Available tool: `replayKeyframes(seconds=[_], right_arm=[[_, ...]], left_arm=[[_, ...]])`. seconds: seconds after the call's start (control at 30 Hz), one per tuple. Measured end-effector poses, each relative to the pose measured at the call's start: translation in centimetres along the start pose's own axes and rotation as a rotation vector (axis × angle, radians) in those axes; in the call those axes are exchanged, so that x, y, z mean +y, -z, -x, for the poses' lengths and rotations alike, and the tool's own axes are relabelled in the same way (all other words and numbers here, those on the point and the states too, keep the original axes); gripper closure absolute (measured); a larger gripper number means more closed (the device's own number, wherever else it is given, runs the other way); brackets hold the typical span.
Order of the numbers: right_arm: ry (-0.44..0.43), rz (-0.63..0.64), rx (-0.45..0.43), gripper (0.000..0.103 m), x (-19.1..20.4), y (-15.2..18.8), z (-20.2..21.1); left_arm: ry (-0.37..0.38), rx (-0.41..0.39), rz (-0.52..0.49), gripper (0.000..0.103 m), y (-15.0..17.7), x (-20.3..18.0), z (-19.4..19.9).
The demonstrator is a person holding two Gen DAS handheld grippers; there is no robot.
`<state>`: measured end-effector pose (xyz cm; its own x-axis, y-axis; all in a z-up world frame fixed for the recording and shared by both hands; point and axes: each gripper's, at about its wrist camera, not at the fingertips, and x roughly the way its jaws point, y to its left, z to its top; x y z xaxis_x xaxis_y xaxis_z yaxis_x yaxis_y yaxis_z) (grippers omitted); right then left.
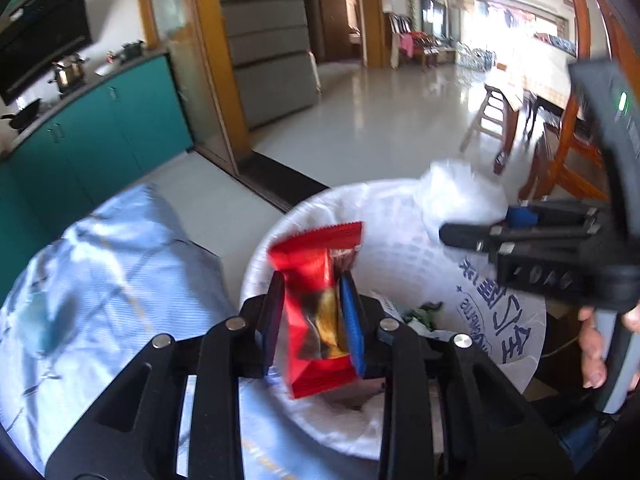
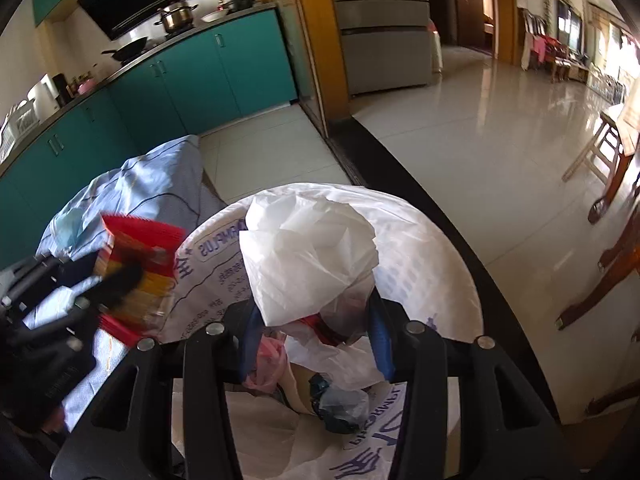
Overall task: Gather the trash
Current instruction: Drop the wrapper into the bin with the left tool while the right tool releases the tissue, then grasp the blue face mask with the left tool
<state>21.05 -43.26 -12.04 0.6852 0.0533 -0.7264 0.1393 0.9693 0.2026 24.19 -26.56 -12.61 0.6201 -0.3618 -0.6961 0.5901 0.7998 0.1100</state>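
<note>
1. Tongs, two pairs, both poised over the bin mouth so that whatever drops lands inside: left gripper point(image 1: 312, 312) with the red snack wrapper point(image 1: 320, 304) upright between its pads, grip looking slack; right gripper point(image 2: 316, 336) clamped on a crumpled white plastic bag point(image 2: 308, 256).
2. Trash bin point(image 1: 256, 264), lined with a printed white bag folded over the rim to stay put; scraps already at the bottom.
3. Pale blue striped cloth point(image 1: 100, 264), draped just beside the bin.
4. Red wrapper: held by its middle, lower end hanging inside the rim, ready for release.
</note>
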Motion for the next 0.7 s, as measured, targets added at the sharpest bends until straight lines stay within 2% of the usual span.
replayKeyframes(seconds=[0.03,0.1,0.17,0.23,0.27,0.33,0.4,0.47,0.53,0.57,0.7], right_arm=[[-0.008,-0.017,0.004,0.055,-0.3,0.0,0.0],[-0.018,-0.038,0.005,0.047,-0.5,-0.3,0.0],[-0.023,-0.054,0.004,0.036,-0.6,-0.2,0.1],[-0.025,-0.069,-0.001,0.027,-0.5,-0.2,0.3],[-0.030,-0.073,-0.004,0.024,-0.4,-0.2,0.3],[-0.042,-0.073,-0.006,0.022,-0.2,-0.4,0.3],[-0.042,-0.061,-0.005,0.021,0.1,-0.5,0.2],[-0.041,-0.048,0.000,0.020,0.4,-0.4,0.0],[-0.041,-0.040,0.004,0.020,0.7,-0.3,0.0],[-0.040,-0.035,0.007,0.020,0.9,-0.3,-0.2],[-0.036,-0.018,0.020,0.020,1.7,-0.3,-0.8]], left_arm=[[0.000,0.015,-0.006,0.052,0.2,-0.2,-0.6],[-0.027,0.013,-0.001,0.033,0.5,0.0,-1.1],[-0.047,0.012,0.014,0.032,0.4,0.9,-1.3],[-0.117,-0.009,0.035,0.028,0.2,2.7,-0.8],[-0.182,-0.028,0.052,0.026,0.0,4.1,-0.2],[-0.312,-0.050,0.122,0.021,-0.3,7.8,0.9],[-0.366,-0.044,0.186,0.015,-0.5,11.6,1.5],[-0.415,-0.046,0.213,0.015,-0.6,15.5,2.1],[-0.521,-0.051,0.249,0.012,0.2,19.9,2.5],[-0.529,-0.039,0.270,0.012,0.6,21.4,2.4],[-0.453,0.077,0.382,0.012,3.1,26.5,0.1]])
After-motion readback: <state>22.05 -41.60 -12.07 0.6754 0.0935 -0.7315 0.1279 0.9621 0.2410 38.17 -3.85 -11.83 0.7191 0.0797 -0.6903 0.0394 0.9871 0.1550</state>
